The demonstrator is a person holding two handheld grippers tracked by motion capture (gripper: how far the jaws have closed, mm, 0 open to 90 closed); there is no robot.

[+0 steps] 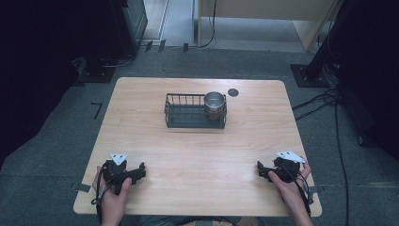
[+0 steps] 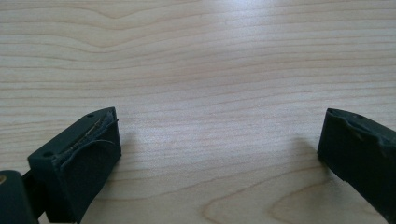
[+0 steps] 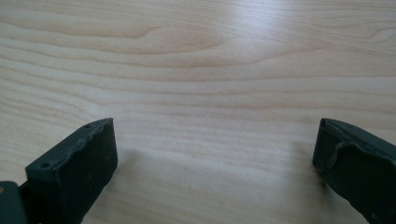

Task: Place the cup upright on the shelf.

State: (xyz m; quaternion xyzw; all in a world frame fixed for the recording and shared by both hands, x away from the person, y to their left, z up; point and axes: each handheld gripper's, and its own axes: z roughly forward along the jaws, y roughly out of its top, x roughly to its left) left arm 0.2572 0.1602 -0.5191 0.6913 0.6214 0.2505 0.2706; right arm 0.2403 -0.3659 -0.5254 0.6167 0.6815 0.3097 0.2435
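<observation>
Resting at the near edge of the pale wooden table, both grippers sit idle; nothing looks started, judging by the layout. Black wire rectangular basket stands toward 12 o'clock, well apart from both hands. Shiny round steel cup stands upright in the basket's 3 o'clock end. Left gripper, at 7 o'clock: jaws wide apart, holding nothing. Right gripper, at 5 o'clock: same, only bare wood between the jaws.

Bare table lies ahead; only the far wire basket with cup obstructs.
</observation>
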